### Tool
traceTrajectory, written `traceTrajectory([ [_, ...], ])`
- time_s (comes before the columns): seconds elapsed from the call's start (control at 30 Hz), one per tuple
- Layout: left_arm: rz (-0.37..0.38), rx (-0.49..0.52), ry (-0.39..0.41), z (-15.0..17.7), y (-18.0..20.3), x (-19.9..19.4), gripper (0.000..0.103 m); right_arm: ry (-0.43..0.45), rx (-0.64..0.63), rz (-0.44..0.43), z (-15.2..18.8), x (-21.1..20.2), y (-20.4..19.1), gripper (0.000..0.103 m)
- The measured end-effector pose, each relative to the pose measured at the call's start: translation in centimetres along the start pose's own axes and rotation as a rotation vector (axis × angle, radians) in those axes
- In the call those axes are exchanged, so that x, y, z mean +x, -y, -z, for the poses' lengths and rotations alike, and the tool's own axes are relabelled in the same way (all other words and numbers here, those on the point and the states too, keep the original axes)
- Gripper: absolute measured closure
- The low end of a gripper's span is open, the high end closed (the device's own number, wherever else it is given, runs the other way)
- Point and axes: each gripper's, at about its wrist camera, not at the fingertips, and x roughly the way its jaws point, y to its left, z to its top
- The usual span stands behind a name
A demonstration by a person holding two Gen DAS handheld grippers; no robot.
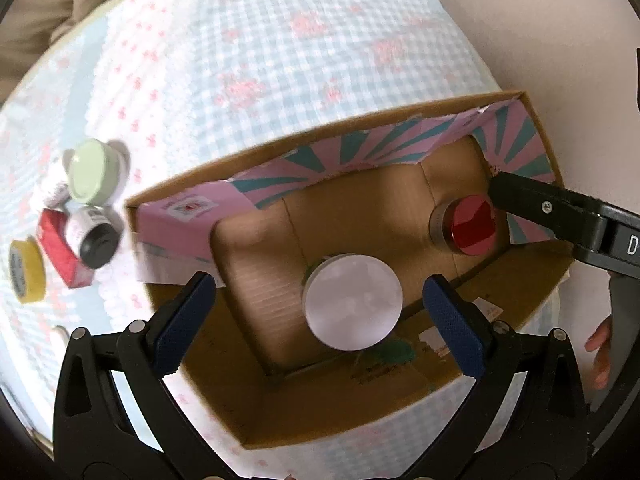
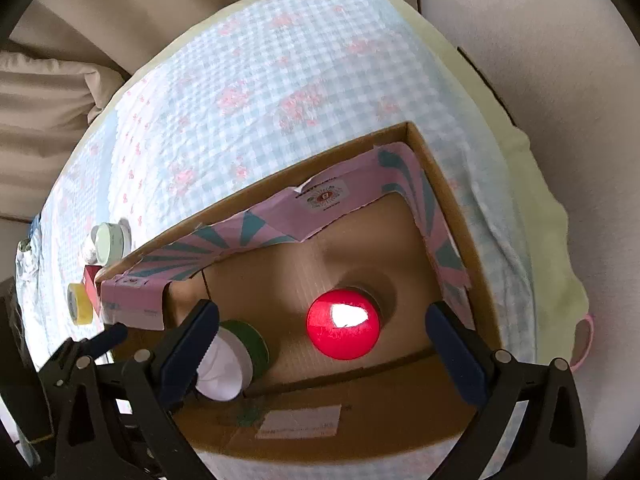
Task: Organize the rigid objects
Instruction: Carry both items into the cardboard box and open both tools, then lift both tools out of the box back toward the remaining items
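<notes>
With both jars standing in the box (image 1: 520, 312), left gripper (image 1: 320, 312) and right gripper (image 2: 324, 344) gape wide, holding nothing; lift straight up clear of the white-lid jar (image 1: 352, 302) and red-lid jar (image 2: 343, 325).

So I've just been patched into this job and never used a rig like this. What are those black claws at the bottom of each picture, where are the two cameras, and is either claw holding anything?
Each picture comes from a camera mounted on a hand-held gripper, looking forward along its two blue-padded fingers. No robot arm is involved; a person carries one gripper in each hand.

The left gripper hangs open above a white-lidded jar in the cardboard box. The right gripper is open above a red-lidded jar in the same box. Neither holds anything.

The box sits on a checked blue cloth. Left of it, still outside, lie a pale green-lidded jar, a black-lidded jar, a red box and a yellow tape roll.
</notes>
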Motion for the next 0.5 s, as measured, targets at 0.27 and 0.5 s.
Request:
traceTrajectory([
  [0.27,-0.016,0.007,0.093,1.4,-0.4,-5.7,0.000,0.066,-0.005,-0.010,0.6,-4.0,-1.0,0.000],
  [0.5,-0.035,0.011,0.186,4.1,-0.9,-11.9,0.000,0.125,-0.027,-0.010,2.6,-8.7,-2.7,0.000],
])
